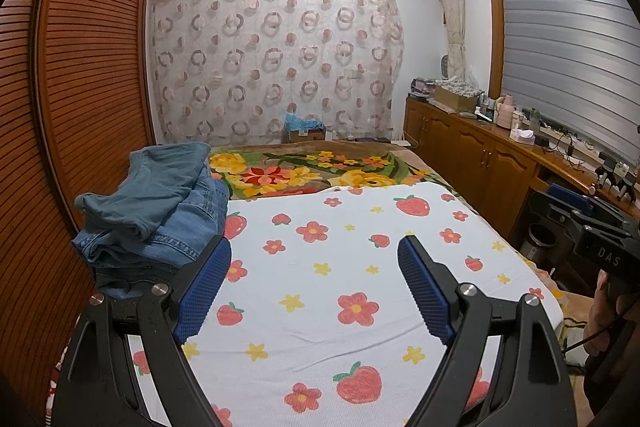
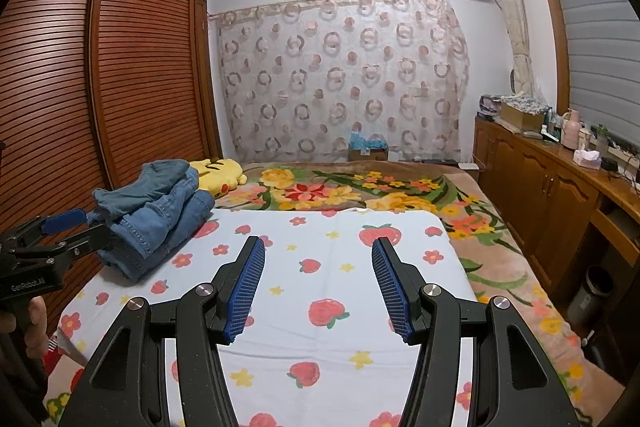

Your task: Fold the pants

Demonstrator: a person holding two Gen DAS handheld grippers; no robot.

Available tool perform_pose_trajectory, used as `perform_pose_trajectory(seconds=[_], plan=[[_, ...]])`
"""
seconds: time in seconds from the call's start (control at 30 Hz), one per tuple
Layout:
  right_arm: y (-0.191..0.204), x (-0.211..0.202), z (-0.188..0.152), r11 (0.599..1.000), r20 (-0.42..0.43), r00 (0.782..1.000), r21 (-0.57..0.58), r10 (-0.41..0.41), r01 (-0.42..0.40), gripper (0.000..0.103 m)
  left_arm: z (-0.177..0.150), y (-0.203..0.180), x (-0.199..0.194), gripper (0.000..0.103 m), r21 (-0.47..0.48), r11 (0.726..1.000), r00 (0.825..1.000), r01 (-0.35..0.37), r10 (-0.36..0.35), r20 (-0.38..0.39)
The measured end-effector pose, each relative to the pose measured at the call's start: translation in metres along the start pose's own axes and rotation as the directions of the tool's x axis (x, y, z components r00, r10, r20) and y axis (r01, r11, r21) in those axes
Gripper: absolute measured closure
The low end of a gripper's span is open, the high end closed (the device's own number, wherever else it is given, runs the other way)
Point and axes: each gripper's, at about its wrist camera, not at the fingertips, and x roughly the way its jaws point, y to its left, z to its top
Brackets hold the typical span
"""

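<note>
ribbed blue tool pads (image 1: 208,287), crumpled denim pants (image 1: 160,219)

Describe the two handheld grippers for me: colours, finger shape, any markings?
Both match: the left gripper and right gripper have black cut-out arms with silver pivot bolts and blue ribbed finger pads. White "GenRobot.AI" lettering marks the left body; "DAS" shows on the right's. A thin black cable hangs below the right one.

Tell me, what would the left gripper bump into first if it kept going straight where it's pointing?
Probably the strawberry sheet on the bed. The left gripper is open, empty and tilted slightly down; the jeans pile lies off to its left. Depth is uncertain.
</note>
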Motion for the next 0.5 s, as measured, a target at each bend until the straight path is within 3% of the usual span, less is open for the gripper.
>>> perform_pose_trajectory(seconds=[0.5], plan=[[-0.0052, -0.0006, -0.0034, 1.000, 0.004, 1.000, -0.007, 0.003, -0.003, 0.045, -0.0014, 0.0006, 0.0004, 0.017, 0.000, 1.000, 1.000, 0.001, -0.001, 0.001]])
